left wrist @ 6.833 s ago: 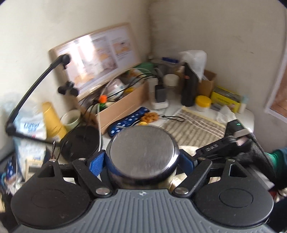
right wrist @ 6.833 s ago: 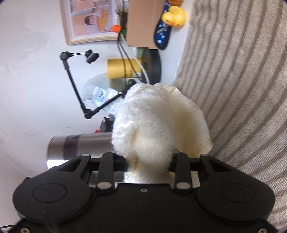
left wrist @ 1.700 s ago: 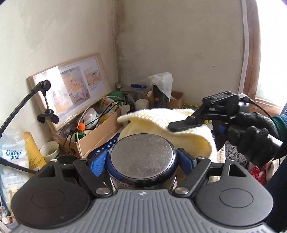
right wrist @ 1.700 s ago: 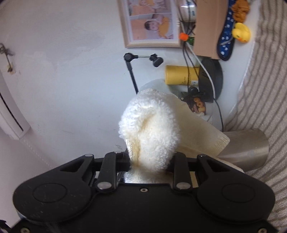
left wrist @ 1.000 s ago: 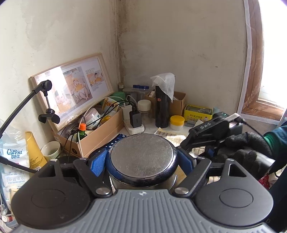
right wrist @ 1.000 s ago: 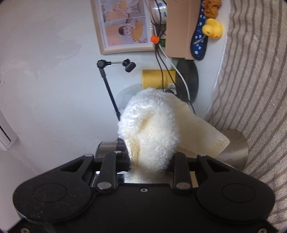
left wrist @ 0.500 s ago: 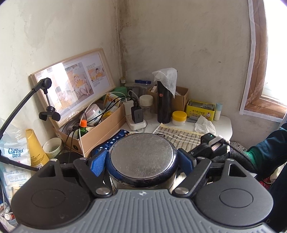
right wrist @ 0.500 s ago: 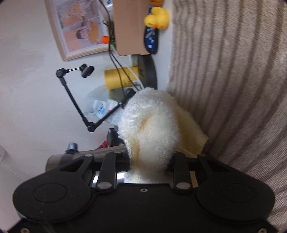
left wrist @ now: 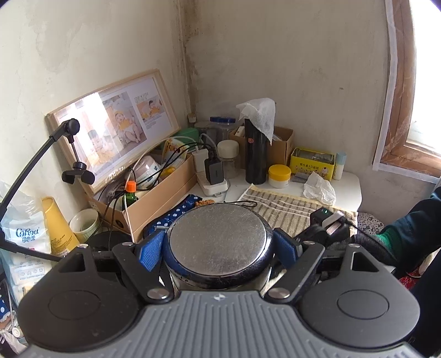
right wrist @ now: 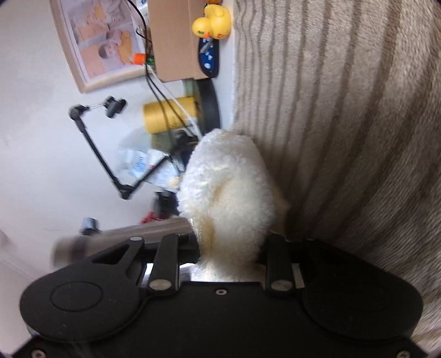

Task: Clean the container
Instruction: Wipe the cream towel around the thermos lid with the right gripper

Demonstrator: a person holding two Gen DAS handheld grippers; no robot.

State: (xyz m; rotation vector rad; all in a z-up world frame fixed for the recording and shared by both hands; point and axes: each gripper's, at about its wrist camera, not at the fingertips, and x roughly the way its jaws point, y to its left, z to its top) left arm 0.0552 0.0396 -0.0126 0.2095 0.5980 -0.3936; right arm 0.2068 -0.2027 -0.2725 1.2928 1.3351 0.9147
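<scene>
While the left tool point(left wrist: 219, 249) stays clamped on the flask point(left wrist: 217, 239), the right tool point(right wrist: 228, 245), gripping the cloth point(right wrist: 227, 192), has dropped beside its body; wiping seems underway.

Daylight from the window point(left wrist: 419, 91) at right; right wrist view motion-blurred, fisheye edges.

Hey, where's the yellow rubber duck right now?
In the right wrist view, the yellow rubber duck sits at top centre, between the cardboard box and the striped towel.
</scene>
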